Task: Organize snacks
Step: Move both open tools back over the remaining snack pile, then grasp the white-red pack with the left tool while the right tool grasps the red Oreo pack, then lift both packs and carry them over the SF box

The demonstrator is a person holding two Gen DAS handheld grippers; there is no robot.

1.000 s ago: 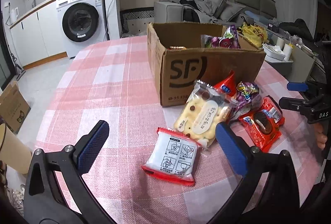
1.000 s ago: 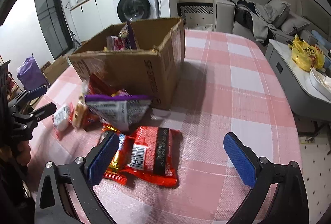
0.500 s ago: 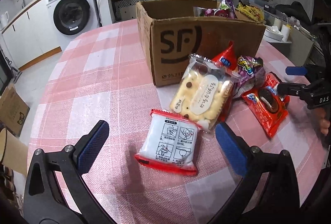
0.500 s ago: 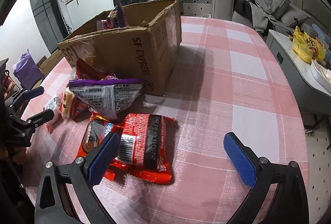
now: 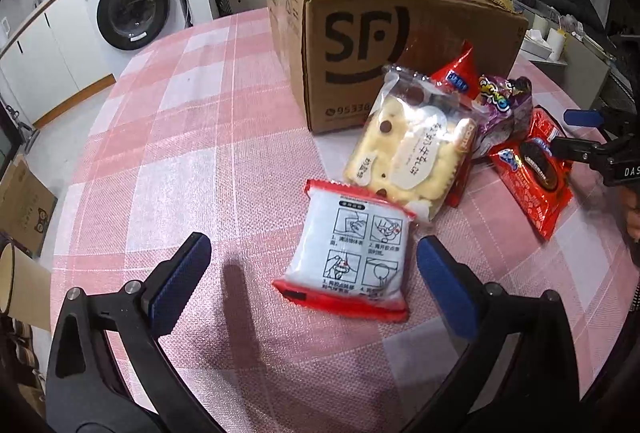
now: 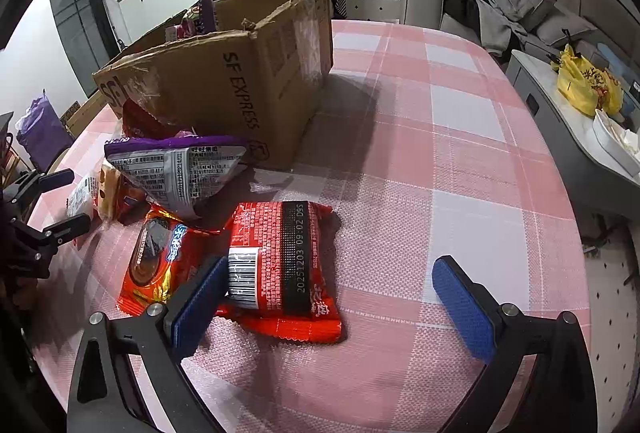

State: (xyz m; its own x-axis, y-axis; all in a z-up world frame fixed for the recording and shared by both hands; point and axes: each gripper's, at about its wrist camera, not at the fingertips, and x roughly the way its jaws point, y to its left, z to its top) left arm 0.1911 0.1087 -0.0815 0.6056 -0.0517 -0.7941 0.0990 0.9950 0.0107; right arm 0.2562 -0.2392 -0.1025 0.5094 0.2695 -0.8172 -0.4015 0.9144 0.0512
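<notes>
An open SF cardboard box (image 5: 380,45) stands on the pink checked table (image 5: 180,137) with snacks inside. In front of it lie a white and red packet (image 5: 352,253), a yellow biscuit bag (image 5: 408,157), a purple bag (image 5: 504,105) and a red cookie packet (image 5: 532,169). My left gripper (image 5: 312,277) is open, low over the white packet. My right gripper (image 6: 328,297) is open around a red packet (image 6: 280,261) lying back side up, next to the cookie packet (image 6: 156,257) and the purple bag (image 6: 180,173). The box shows here too (image 6: 240,81).
A washing machine (image 5: 132,5) and cabinets stand behind the table to the left. A sofa with clothes (image 6: 500,9) is at the back. A side table with a yellow bag (image 6: 584,85) stands to the right of the table. A cardboard box (image 5: 20,205) sits on the floor.
Both grippers have moved forward and down toward the snacks. The left one now hangs over the white packet, and the right one now straddles the red packet.
</notes>
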